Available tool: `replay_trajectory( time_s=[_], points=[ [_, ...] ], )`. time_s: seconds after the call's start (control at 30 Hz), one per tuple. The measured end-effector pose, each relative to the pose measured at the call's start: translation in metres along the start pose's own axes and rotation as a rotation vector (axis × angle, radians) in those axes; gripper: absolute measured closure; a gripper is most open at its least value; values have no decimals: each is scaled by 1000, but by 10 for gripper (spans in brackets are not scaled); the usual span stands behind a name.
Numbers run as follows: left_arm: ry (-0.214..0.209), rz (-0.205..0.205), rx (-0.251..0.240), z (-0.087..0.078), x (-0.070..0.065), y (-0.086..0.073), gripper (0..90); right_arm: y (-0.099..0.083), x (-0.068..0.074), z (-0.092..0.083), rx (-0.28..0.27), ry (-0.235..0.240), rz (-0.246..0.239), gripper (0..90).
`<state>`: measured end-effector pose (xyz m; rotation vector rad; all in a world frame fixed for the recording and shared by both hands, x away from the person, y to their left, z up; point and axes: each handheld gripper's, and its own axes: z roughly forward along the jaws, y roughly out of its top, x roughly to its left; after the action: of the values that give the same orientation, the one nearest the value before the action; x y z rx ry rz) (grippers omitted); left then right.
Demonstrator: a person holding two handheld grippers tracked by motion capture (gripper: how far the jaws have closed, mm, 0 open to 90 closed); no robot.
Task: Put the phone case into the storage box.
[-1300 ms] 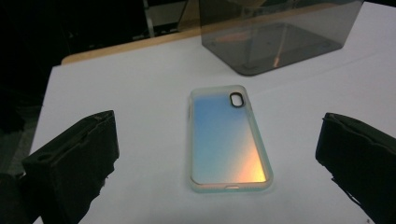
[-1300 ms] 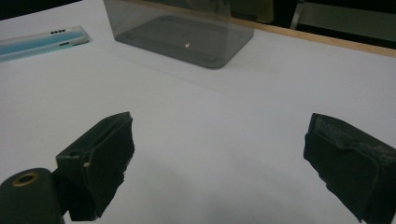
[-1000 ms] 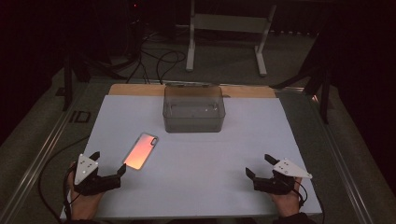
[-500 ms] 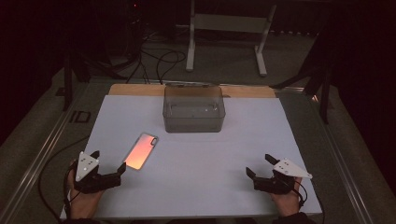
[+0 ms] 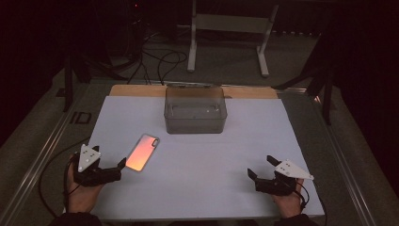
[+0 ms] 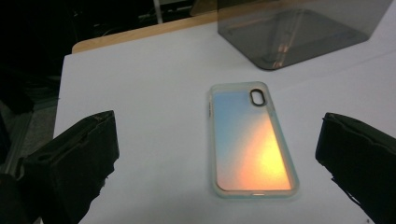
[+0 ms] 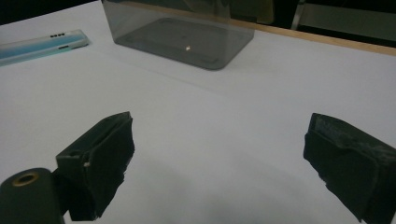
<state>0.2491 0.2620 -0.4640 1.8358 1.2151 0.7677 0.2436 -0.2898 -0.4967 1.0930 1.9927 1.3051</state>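
Phone case flat on white table, at 1 o'clock just beside left gripper, jaws wide. Right gripper wide, empty. Case likely light, bendy, slick; pinch across long edges

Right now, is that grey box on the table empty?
Empty: the grey box is see-through, and its bare floor shows; the phone case lies outside it.

A white tabletop carried two things. A phone case, iridescent orange to blue, lay flat toward the left edge, nearer the front than the back. A smoky transparent box stood at the middle of the back edge, well apart from the case. A wooden strip ran along that back edge.
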Motion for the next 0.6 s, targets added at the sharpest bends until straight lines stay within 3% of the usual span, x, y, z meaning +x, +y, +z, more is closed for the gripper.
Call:
replay_trajectory(
  time_s=[0.6],
  points=[
    [36, 23, 128, 31, 1, 10, 75, -1, -2, 2, 7, -3, 4, 86]
  ],
)
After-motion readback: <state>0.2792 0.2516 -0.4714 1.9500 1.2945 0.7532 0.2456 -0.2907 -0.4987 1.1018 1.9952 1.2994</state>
